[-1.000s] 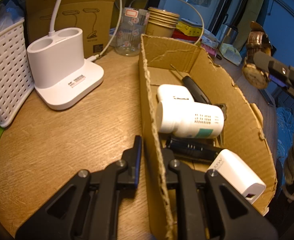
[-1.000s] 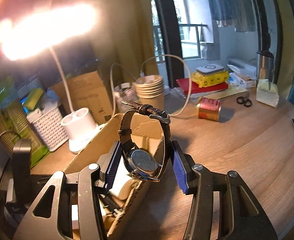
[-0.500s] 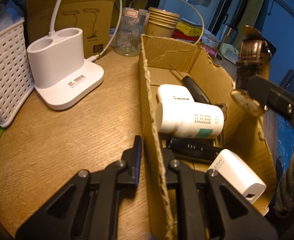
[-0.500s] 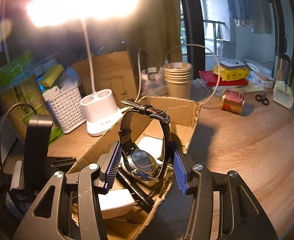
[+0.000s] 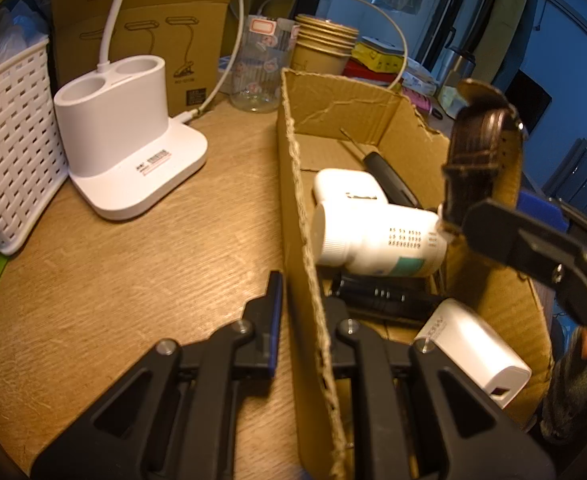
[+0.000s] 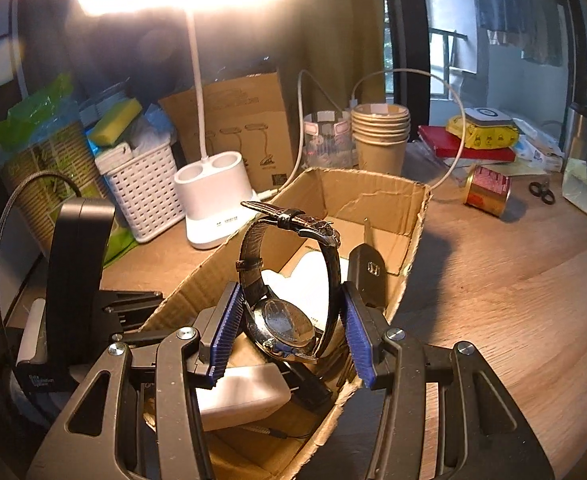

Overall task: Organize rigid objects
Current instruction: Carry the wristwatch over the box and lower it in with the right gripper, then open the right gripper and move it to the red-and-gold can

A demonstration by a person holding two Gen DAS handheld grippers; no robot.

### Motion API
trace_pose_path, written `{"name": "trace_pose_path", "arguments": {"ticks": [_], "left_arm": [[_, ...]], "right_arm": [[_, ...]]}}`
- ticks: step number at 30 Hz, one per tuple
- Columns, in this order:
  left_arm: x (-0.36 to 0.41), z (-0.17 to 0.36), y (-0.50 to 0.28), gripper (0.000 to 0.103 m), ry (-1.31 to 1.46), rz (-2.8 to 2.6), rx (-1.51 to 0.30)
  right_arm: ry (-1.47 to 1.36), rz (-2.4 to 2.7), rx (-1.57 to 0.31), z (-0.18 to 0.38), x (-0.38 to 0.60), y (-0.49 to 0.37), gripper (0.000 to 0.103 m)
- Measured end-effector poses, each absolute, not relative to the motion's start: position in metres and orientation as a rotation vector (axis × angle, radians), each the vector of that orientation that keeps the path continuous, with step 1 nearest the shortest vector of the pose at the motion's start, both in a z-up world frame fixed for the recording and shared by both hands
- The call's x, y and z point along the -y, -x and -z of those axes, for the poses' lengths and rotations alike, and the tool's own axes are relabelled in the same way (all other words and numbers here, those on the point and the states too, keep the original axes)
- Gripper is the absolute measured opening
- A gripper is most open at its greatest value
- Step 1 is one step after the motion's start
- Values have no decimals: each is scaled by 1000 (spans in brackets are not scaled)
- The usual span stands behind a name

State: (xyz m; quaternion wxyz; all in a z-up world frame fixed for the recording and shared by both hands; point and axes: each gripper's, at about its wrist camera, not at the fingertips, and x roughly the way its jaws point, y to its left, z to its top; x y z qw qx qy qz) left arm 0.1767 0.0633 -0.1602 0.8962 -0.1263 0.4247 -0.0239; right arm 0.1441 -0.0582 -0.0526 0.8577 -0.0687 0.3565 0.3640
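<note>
1. Right gripper (image 6: 289, 320) is clamped on a wristwatch (image 6: 289, 322), its blue pads (image 6: 225, 330) pressing the watch at either side of the case, with the leather strap looping up above them.
2. Left gripper (image 5: 299, 304) is pinched shut on the near side wall of the cardboard box (image 5: 373, 116), one finger outside and one inside, steadying it on the wooden table (image 5: 113, 280).
3. The watch hangs over the box's open top, above the things inside; whether it touches any of them I cannot tell.
4. Already in the box: a white pill bottle (image 5: 377, 240) lying on its side, a white charger (image 5: 473, 352), a white case (image 5: 347, 188), a screwdriver (image 5: 389, 176) and a dark flat item I cannot identify.
5. By my reading the sorting is well along: the watch still needs lowering and letting go.
6. A small tin can (image 6: 487, 190) and scissors (image 6: 541, 192) lie out on the table; whether they belong in the box is unclear.
</note>
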Motion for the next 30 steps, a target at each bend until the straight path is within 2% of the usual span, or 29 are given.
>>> {"name": "trace_pose_path", "arguments": {"ticks": [22, 30], "left_arm": [[-63, 160, -177, 13, 263, 49, -880], [-63, 160, -177, 13, 263, 49, -880]], "right_arm": [[252, -749, -794, 68, 43, -141, 54], [254, -739, -781, 67, 43, -140, 58]]}}
